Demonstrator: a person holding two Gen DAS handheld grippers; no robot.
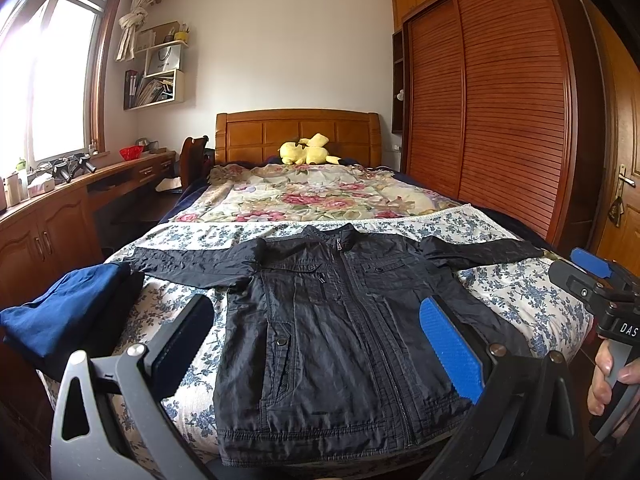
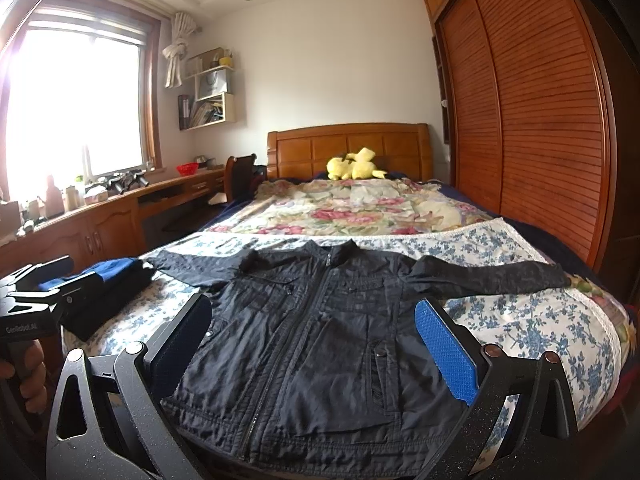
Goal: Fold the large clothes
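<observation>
A black zip-up jacket [image 1: 328, 320] [image 2: 320, 320] lies flat and face up on the foot of the bed, zipped shut, with both sleeves spread out sideways. My left gripper [image 1: 320, 332] hovers open above its lower half, nothing between the fingers. My right gripper [image 2: 316, 332] is likewise open over the jacket's hem area, holding nothing. The right gripper's body [image 1: 600, 284] shows at the right edge of the left wrist view, with a hand on its handle. In the right wrist view, the left gripper's body [image 2: 44, 300] shows at the left edge.
Folded dark blue clothes [image 1: 68, 312] [image 2: 108, 284] are stacked at the bed's left corner. A floral quilt [image 1: 304, 196] and a yellow plush toy [image 1: 306, 150] lie further up the bed. A wooden desk [image 1: 60, 208] runs along the left; a wardrobe [image 1: 492, 100] stands on the right.
</observation>
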